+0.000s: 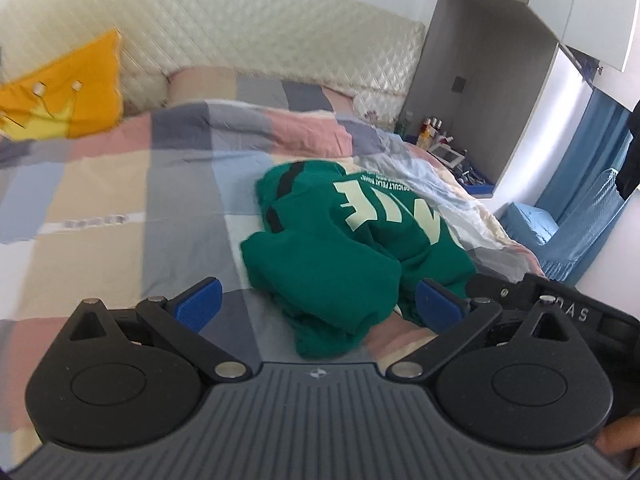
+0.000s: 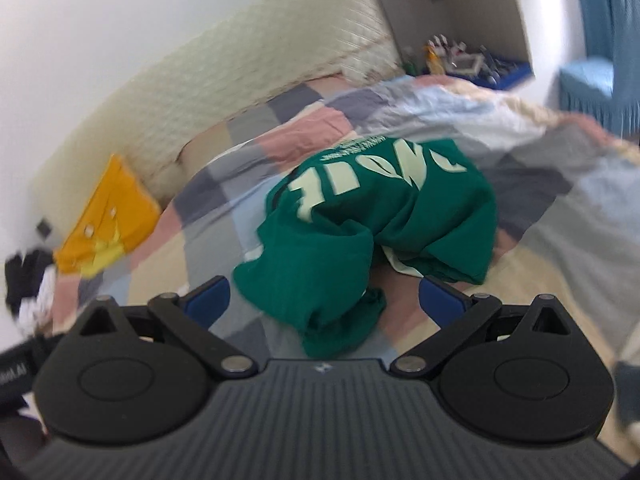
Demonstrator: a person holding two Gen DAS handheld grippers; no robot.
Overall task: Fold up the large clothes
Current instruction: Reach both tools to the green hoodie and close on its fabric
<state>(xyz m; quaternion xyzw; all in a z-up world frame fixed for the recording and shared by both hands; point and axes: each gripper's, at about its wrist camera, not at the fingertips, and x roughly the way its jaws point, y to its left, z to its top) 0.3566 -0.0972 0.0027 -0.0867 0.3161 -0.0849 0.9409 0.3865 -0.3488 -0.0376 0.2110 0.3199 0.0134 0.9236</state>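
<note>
Shirt (image 2: 372,224) print partly folded under, nightstand clutter (image 2: 460,58) blurred

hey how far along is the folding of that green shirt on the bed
Done: nothing visibly. The green shirt lies in a crumpled heap on the patchwork bedspread, its lettering bunched. In hand: nothing; the left gripper and right gripper are both open and empty, hovering near the heap. Left: spreading it flat, then every fold.

A crumpled shirt (image 1: 352,248) lies on the bed (image 1: 120,184). A cushion (image 1: 68,88) leans against the headboard (image 1: 240,40) behind it, to the left.
</note>
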